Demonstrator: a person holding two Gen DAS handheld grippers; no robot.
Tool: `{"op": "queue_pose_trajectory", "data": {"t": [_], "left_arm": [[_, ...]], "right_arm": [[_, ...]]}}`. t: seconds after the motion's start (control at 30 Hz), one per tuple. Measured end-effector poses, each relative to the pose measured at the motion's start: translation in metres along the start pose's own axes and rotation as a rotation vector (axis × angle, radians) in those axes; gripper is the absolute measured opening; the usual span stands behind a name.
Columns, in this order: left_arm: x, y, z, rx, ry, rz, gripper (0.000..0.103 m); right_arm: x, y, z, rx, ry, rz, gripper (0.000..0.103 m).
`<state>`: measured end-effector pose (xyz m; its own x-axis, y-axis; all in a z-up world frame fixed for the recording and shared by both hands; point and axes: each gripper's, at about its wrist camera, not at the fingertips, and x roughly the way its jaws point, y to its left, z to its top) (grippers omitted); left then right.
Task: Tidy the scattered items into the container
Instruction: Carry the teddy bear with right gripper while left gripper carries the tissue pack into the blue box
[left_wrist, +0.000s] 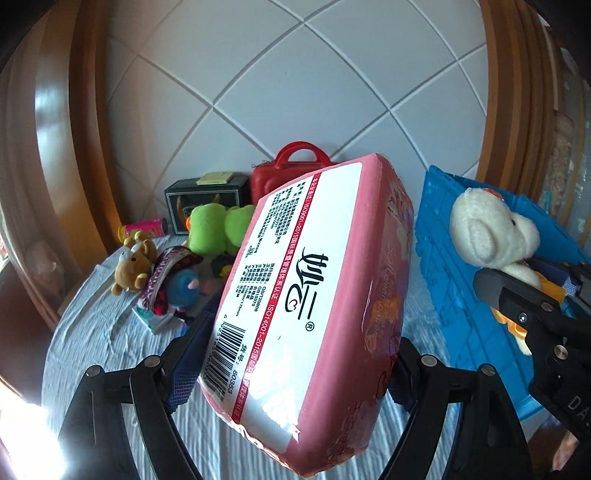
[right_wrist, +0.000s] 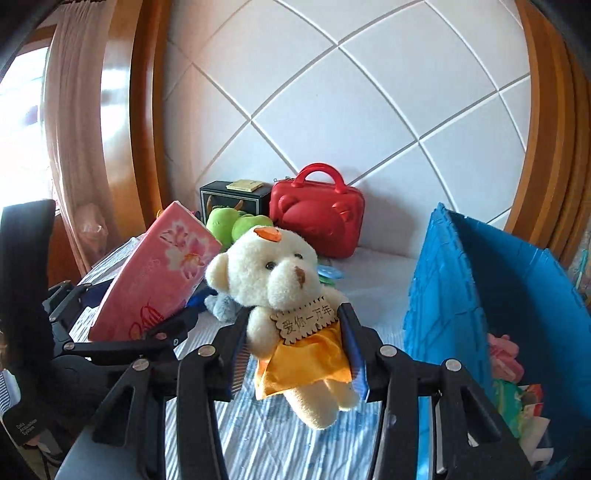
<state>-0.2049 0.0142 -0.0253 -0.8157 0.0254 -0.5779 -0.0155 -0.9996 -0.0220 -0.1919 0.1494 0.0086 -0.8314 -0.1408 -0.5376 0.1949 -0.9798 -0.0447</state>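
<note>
My left gripper (left_wrist: 295, 350) is shut on a pink tissue pack (left_wrist: 317, 280), which it holds tilted above the bed, barcode side toward the camera. To its right, my right gripper (right_wrist: 295, 332) is shut on a cream teddy bear (right_wrist: 280, 273) in a yellow dress, gripping its body with the head above the fingers. The blue container (right_wrist: 461, 295) stands at the right with several items inside. In the right wrist view the tissue pack (right_wrist: 162, 273) and left gripper (right_wrist: 122, 310) sit at the left. In the left wrist view the bear (left_wrist: 491, 232) hangs in front of the container (left_wrist: 450, 266).
On the striped bedsheet (left_wrist: 110, 332) lie a brown bear plush (left_wrist: 133, 266), a blue plush (left_wrist: 184, 288), a green plush (left_wrist: 214, 229) and a pink can (left_wrist: 144, 229). A red case (right_wrist: 317, 214) and a black box (right_wrist: 229, 195) stand against the padded headboard.
</note>
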Motion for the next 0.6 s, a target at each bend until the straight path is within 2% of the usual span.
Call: {"op": "queue_pose_trajectory", "data": {"t": [0.3, 0.47, 0.6], "left_arm": [[-0.035, -0.11, 0.017, 0.084, -0.054, -0.086, 0.083], [-0.04, -0.167, 0.028, 0.154, -0.071, -0.172, 0.083], [-0.042, -0.217, 0.029, 0.195, -0.06, -0.213, 0.083]], "right_arm": [[-0.075, -0.11, -0.003, 0.03, -0.09, -0.109, 0.044], [-0.099, -0.165, -0.015, 0.108, -0.087, -0.233, 0.044], [-0.112, -0.215, -0.031, 0.165, -0.082, -0.283, 0.044]]}}
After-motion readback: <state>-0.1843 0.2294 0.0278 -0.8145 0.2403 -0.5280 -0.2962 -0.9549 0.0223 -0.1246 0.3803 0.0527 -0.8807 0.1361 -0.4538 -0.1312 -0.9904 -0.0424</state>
